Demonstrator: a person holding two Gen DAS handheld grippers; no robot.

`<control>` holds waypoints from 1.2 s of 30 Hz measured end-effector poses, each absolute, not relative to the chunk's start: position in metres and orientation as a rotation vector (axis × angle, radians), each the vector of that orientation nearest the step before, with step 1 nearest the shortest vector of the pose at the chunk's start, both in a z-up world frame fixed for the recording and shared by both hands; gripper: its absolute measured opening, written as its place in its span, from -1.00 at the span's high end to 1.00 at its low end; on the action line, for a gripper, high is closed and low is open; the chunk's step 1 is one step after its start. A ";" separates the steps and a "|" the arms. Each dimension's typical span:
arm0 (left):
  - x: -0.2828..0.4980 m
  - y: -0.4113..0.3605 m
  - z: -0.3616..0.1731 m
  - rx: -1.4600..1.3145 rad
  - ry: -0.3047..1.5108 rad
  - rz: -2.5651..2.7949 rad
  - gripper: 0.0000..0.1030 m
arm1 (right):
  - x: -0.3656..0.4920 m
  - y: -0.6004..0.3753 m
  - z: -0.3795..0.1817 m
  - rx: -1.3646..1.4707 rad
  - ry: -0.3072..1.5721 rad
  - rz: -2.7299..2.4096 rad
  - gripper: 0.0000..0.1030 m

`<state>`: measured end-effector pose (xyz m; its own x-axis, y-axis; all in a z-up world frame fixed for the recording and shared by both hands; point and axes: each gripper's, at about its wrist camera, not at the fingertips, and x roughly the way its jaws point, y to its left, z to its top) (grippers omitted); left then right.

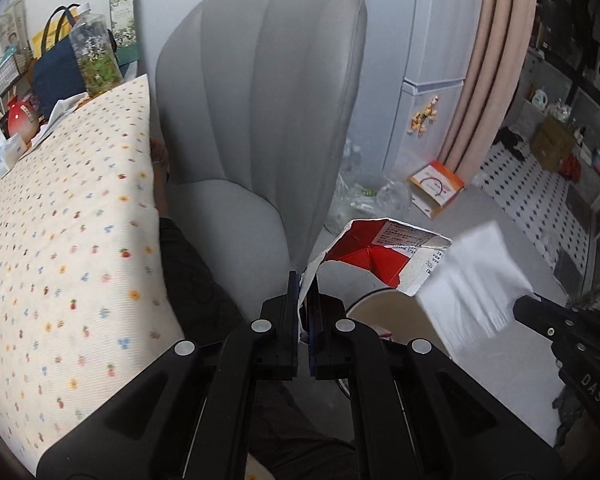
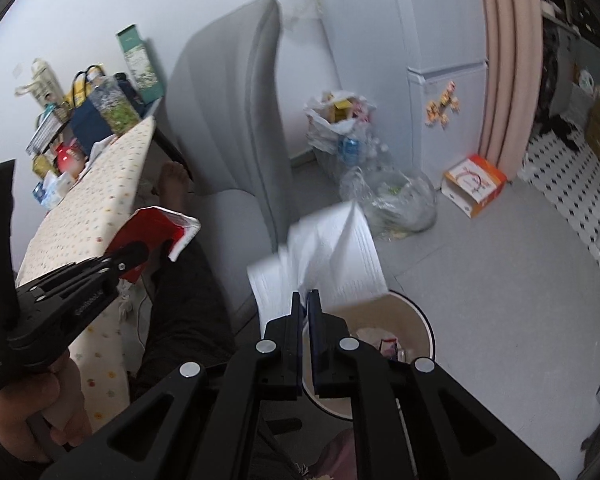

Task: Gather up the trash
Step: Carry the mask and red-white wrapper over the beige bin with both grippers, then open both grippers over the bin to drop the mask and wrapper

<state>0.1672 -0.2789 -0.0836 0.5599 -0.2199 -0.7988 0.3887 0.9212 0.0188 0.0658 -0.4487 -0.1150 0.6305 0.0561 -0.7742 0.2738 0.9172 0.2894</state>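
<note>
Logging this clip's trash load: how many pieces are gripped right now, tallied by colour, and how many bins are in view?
Red-and-white torn carton, in the left gripper: 1
White tissue, in the right gripper: 1
Cream bin: 1
Total: 3

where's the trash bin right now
The bin sits on the grey floor low in the right wrist view, just under the tissue in the right gripper, right of the grey chair.

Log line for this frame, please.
left gripper: jaws shut on torn red carton | right gripper: jaws shut on white tissue | both above bin
</note>
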 end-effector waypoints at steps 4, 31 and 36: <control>0.167 -0.286 -0.089 0.217 0.920 -0.362 0.92 | 0.063 -0.462 -0.127 0.446 0.901 -0.176 -0.03; 0.149 -0.330 -0.084 0.241 0.946 -0.527 -0.49 | 0.032 -0.508 -0.106 0.474 0.802 -0.295 -0.21; 0.153 -0.308 -0.073 0.209 0.918 -0.466 -0.69 | 0.036 -0.493 -0.097 0.447 0.797 -0.276 -0.31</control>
